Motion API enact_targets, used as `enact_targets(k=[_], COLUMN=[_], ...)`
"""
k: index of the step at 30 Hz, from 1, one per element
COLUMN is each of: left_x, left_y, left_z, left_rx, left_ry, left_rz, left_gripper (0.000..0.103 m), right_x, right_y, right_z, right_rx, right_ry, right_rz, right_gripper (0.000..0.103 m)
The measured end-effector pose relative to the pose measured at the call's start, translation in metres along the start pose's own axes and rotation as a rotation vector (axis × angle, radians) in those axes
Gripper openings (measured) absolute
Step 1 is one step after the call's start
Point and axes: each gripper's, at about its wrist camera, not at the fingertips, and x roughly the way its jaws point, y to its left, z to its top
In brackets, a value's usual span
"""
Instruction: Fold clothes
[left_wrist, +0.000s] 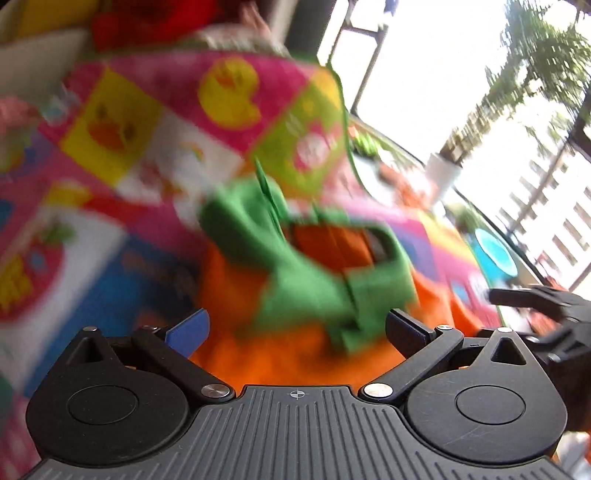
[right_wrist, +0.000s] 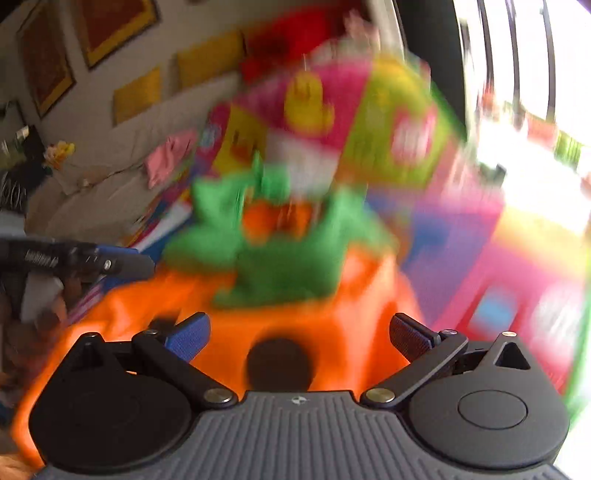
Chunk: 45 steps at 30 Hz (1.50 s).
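An orange garment with green trim (left_wrist: 303, 295) lies bunched on a bright patterned play mat (left_wrist: 122, 155). My left gripper (left_wrist: 295, 328) is open and hovers just above the orange cloth, holding nothing. In the right wrist view the same garment (right_wrist: 280, 258) fills the middle, with a dark round spot on it (right_wrist: 279, 363). My right gripper (right_wrist: 299, 334) is open right over the orange cloth. Both views are blurred by motion. The right gripper shows at the right edge of the left wrist view (left_wrist: 546, 314), and the left gripper shows at the left edge of the right wrist view (right_wrist: 74, 258).
A beige sofa (right_wrist: 92, 177) with a pink cloth (right_wrist: 170, 155) and yellow cushions (right_wrist: 136, 94) stands behind the mat. Bright windows (left_wrist: 443, 74) lie to the right. A white pot (left_wrist: 443, 173) stands by the window.
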Motion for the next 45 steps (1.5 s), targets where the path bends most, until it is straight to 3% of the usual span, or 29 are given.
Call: enact_targets(k=[3,5,8,11,14,15,18,22,23,24,26,28,32,35,39,45], left_x=[0.016,0.036,0.064,0.074,0.075,0.074,0.073,0.056,0.048,0.04,0.022,0.004,-0.028,-0.032,-0.002,0.039], left_y=[0.0,-0.001,0.006,0.032,0.053,0.059,0.075,0.069,0.066,0.064,0.062,0.057,0.039,0.019,-0.002,-0.001], left_z=[0.027,0.034,0.032,0.026,0.027,0.029,0.032,0.031,0.03,0.03,0.031,0.033,0.042,0.045,0.031,-0.014], left_rx=[-0.001,0.036,0.128,0.144,0.109,0.093,0.046,0.009,0.006,-0.003,-0.033,-0.069,-0.069,-0.041,0.026,0.187], left_ry=[-0.058,-0.085,-0.054,-0.001,0.006,0.004,-0.005,-0.018,-0.025,-0.036,-0.059,-0.082,-0.153,-0.174,-0.075,0.062], left_rz=[0.01,0.094,0.251,0.352,0.399,0.409,0.437,0.329,0.298,0.266,0.194,0.122,0.023,-0.021,0.023,0.27], left_gripper=[0.103,0.103,0.103,0.103,0.103,0.103,0.103,0.103,0.103,0.103,0.103,0.103,0.103,0.103,0.103,0.103], right_x=[0.023,0.056,0.105,0.106,0.088,0.085,0.102,0.144,0.155,0.166,0.178,0.165,0.09,0.047,0.028,0.021], right_y=[0.01,0.017,0.018,0.006,0.007,0.009,0.017,0.035,0.037,0.039,0.04,0.041,0.046,0.055,0.072,0.077], right_z=[0.023,0.026,0.015,0.02,0.042,0.051,0.075,0.087,0.087,0.086,0.083,0.083,0.077,0.055,0.015,-0.025], right_rx=[-0.107,-0.207,-0.33,-0.286,-0.308,-0.318,-0.297,-0.348,-0.346,-0.337,-0.29,-0.246,-0.226,-0.274,-0.325,-0.345], right_ry=[-0.017,0.016,0.146,0.167,0.066,0.038,0.037,0.075,0.098,0.124,0.155,0.131,0.036,0.042,0.129,0.194], right_rz=[-0.095,-0.159,-0.232,-0.209,-0.199,-0.188,-0.128,-0.093,-0.088,-0.08,-0.064,-0.037,0.042,0.063,0.078,0.081], right_gripper=[0.103,0.103,0.103,0.103,0.1,0.089,0.075,0.068,0.062,0.048,0.034,0.025,0.023,0.023,0.023,0.023])
